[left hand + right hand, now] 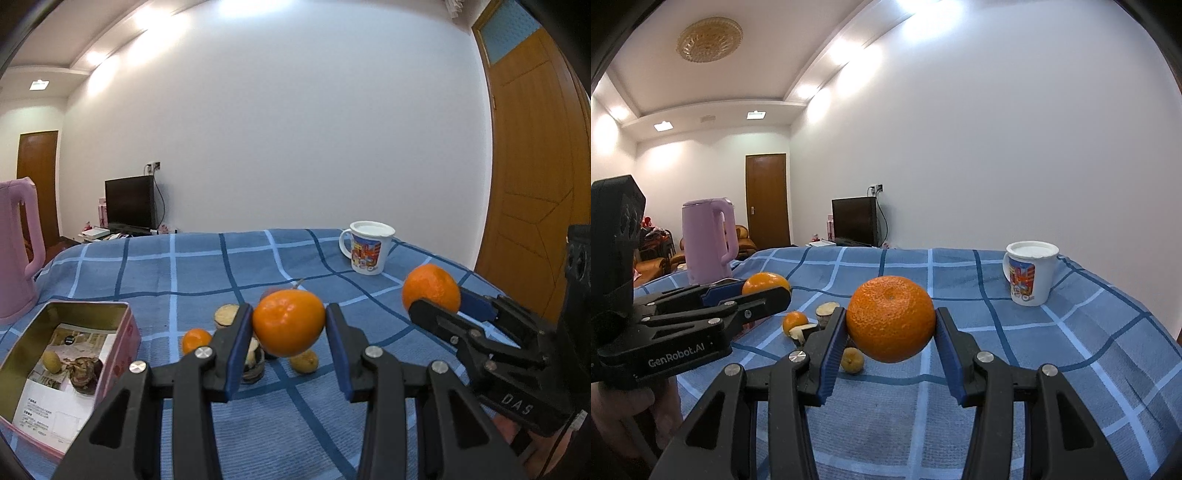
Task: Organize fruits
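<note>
My left gripper (289,325) is shut on an orange (288,322) and holds it above the blue checked cloth. My right gripper (891,325) is shut on a larger orange (891,318), also lifted; it shows at the right of the left wrist view (431,288). The left gripper with its orange (765,283) shows at the left of the right wrist view. On the cloth lie a small orange (195,339), a small yellow fruit (304,361) and cut dark-skinned pieces (226,314). An open pink tin (122,332) at the left holds a yellow fruit (51,361) and a dark fruit (85,371).
A white printed mug (367,246) with a lid stands at the far right of the table. A pink kettle (16,251) stands at the far left. The table's far edge runs behind them, with a TV and wooden doors beyond.
</note>
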A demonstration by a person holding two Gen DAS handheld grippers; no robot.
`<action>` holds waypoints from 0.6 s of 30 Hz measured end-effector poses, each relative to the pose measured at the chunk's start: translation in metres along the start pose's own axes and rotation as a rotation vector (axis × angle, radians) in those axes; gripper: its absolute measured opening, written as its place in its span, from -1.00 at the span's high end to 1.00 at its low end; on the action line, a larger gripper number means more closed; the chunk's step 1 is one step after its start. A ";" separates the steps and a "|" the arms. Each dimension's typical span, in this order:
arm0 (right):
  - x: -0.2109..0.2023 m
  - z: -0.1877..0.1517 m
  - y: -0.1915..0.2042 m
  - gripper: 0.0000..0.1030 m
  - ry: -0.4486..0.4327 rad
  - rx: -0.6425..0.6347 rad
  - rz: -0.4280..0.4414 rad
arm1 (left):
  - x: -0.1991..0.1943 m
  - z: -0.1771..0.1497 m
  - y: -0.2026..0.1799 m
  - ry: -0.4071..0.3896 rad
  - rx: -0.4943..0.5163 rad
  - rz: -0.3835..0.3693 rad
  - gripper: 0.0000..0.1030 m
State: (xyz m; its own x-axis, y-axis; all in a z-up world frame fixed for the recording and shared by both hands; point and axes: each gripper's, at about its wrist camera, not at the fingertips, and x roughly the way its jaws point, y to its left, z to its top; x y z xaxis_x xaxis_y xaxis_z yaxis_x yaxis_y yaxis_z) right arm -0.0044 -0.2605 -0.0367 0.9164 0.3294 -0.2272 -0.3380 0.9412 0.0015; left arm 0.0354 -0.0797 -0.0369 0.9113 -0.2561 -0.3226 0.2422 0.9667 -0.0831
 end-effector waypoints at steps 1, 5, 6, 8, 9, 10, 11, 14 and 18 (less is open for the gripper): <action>0.000 0.002 0.001 0.04 -0.001 -0.002 0.004 | -0.001 0.001 0.002 -0.002 -0.002 0.004 0.19; 0.001 0.010 0.010 0.04 -0.011 -0.023 0.015 | -0.002 0.002 0.009 -0.004 -0.007 0.016 0.19; 0.002 0.012 0.013 0.04 -0.012 -0.029 0.018 | -0.002 0.002 0.010 -0.002 -0.007 0.018 0.19; 0.003 0.015 0.018 0.04 -0.011 -0.041 0.022 | -0.003 0.002 0.013 0.002 -0.009 0.020 0.19; 0.004 0.016 0.020 0.04 -0.009 -0.045 0.025 | -0.003 0.002 0.014 0.003 -0.008 0.025 0.19; 0.005 0.017 0.022 0.04 -0.006 -0.048 0.028 | -0.003 0.002 0.015 0.004 -0.005 0.029 0.19; 0.007 0.018 0.023 0.04 -0.003 -0.051 0.031 | -0.004 0.002 0.016 0.005 -0.002 0.032 0.19; 0.012 0.021 0.027 0.04 0.006 -0.057 0.037 | -0.006 0.002 0.017 0.005 0.007 0.043 0.19; 0.018 0.024 0.032 0.04 0.014 -0.060 0.054 | -0.006 0.002 0.022 0.012 0.009 0.054 0.19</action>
State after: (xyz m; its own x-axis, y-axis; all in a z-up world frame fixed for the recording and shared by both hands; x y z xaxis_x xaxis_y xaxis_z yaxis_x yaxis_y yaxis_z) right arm 0.0065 -0.2227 -0.0173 0.8936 0.3777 -0.2424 -0.3990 0.9159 -0.0438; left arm 0.0355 -0.0573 -0.0348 0.9192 -0.2034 -0.3373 0.1959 0.9790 -0.0566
